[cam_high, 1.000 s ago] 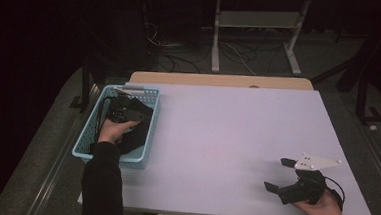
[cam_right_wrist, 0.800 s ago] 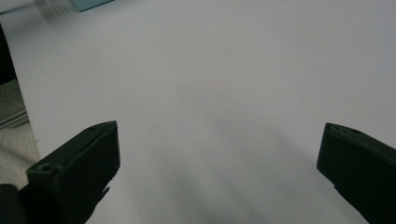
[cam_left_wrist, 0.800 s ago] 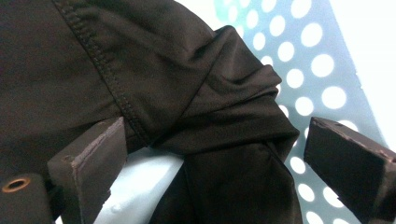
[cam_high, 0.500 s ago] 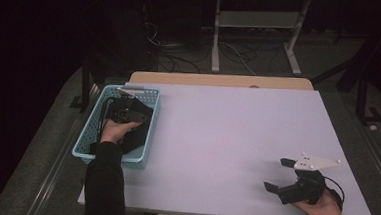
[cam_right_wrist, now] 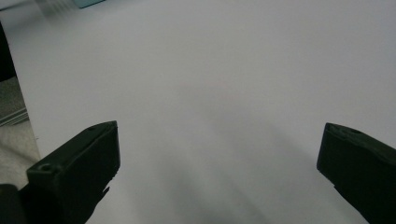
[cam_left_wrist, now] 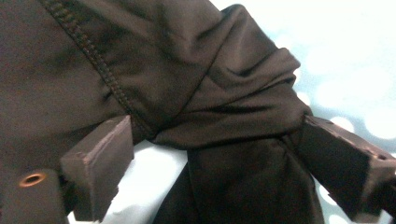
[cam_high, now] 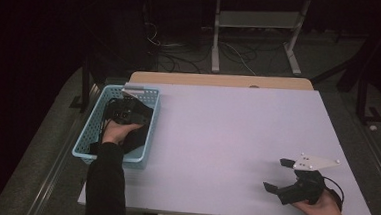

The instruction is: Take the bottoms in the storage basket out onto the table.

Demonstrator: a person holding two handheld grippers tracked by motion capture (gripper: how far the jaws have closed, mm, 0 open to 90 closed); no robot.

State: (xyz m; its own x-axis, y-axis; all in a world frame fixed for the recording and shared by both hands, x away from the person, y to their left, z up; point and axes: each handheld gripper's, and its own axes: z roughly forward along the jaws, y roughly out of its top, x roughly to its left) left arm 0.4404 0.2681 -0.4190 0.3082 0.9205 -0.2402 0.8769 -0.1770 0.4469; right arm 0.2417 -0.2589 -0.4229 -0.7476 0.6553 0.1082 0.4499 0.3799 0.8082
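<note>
A: While we have the left hand-held gripper (cam_left_wrist: 205,154) down in the blue basket (cam_high: 88,131), we read the black garment (cam_left_wrist: 196,84) as light, limp and a bit slick. It will drape and slide, nothing stiff to lever on.

B: Agreed. Jaws have just been closing in, and a bunched fold sits between them. The right-side pad already meets the cloth; the left-side pad looks short of it. We'd call it released, not clamped yet.

A: Take hold where? We'd go for that gathered ridge straight ahead of the jaws. It's several layers thick, so less chance of slipping out than a single ply. The stitched seam (cam_left_wrist: 100,65) up and left of the left-side jaw is a fallback.

B: Fine. Right hand-held gripper (cam_high: 280,175) is parked on the bench (cam_high: 227,125) well away from the basket, jaws wide, nothing between them, bare bench ahead of it.

A: Unknowns: from the high view the left hand (cam_high: 116,132) and sleeve cover most of the cloth, and black on black hides its outline. We can't tell what sort of garment it is, how much lies under the fold, or whether it snags the basket mesh.
</note>
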